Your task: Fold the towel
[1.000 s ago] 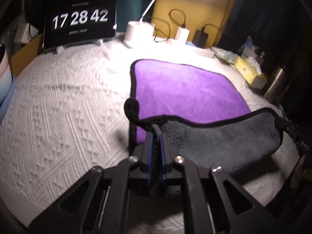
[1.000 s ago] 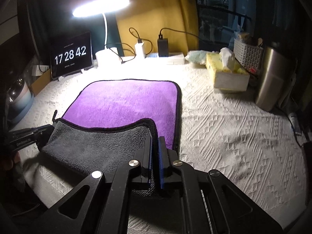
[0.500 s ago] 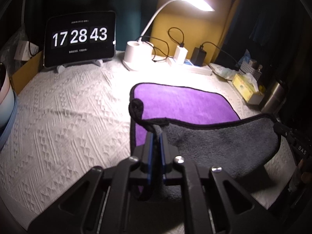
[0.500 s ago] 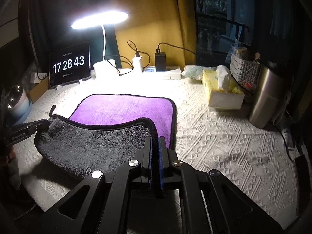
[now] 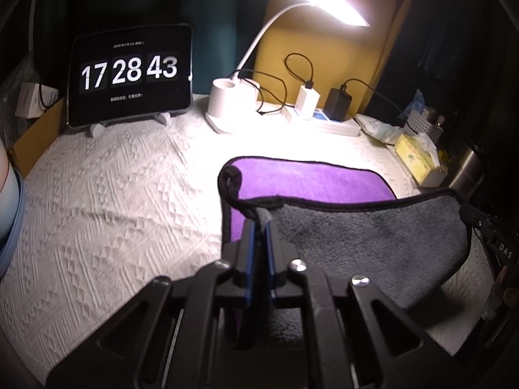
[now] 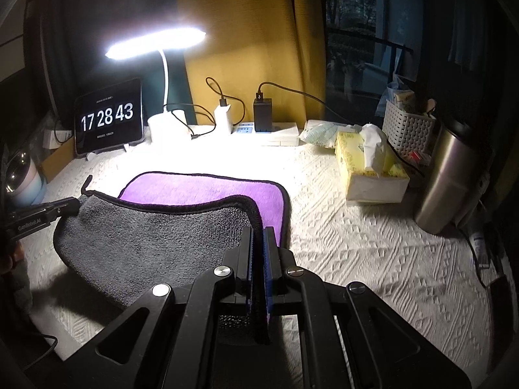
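Left gripper: the left gripper point(image 5: 258, 223) has its blue-lined fingers pressed together on the near left corner of the towel point(image 5: 363, 243), with the black hem pinched between them; pinching at the corner lets the edge hang straight instead of bunching.

Right gripper: the right gripper point(image 6: 258, 230) is clamped the same way on the near right corner, so the two hold the two ends of one edge and the cloth spans between them.

Towel: the near half is raised off the table and turned over, showing its grey underside; the far half lies flat, purple side up point(image 6: 207, 191), on the white textured tablecloth point(image 6: 356, 246). The lifted edge curves slightly between the two grips.

Step in hand: judged from this, the near edge is being carried over toward the far edge for the first fold; it sits roughly halfway across.

Next move calls for: both corners travelling level, so the hems meet squarely.

Surroundings: a tablet clock point(image 5: 129, 73), a desk lamp point(image 6: 155, 40), a tissue box point(image 6: 369, 168) and a steel flask point(image 6: 449, 175) stand well apart from the towel, along the far and right sides.

Risk: a corner could slip from the pads, or the fold could land skewed.
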Motion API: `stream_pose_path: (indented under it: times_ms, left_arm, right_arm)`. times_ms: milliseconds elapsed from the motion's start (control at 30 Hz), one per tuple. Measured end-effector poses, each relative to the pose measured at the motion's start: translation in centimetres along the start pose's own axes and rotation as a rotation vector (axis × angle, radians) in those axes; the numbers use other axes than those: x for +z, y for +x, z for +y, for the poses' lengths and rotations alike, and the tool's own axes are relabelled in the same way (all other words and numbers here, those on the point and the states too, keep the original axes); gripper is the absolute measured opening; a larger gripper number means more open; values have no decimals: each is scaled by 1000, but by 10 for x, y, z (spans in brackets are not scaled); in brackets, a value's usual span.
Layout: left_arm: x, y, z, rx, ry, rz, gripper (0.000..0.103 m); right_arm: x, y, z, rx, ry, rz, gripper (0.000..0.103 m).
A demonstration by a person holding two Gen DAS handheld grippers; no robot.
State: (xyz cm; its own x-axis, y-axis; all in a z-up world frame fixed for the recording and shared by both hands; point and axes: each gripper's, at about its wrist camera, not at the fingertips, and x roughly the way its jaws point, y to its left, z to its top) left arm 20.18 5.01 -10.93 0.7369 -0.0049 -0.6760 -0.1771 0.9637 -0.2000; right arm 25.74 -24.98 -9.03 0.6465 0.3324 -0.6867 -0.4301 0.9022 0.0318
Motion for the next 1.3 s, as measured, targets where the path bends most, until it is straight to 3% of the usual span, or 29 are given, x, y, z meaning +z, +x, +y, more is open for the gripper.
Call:
stream_pose_path:
  times_ms: [1300]
  left_arm:
    - [58, 68, 7, 23, 30, 7, 7]
  right_arm:
    - [45, 80, -20, -3, -14, 22, 7]
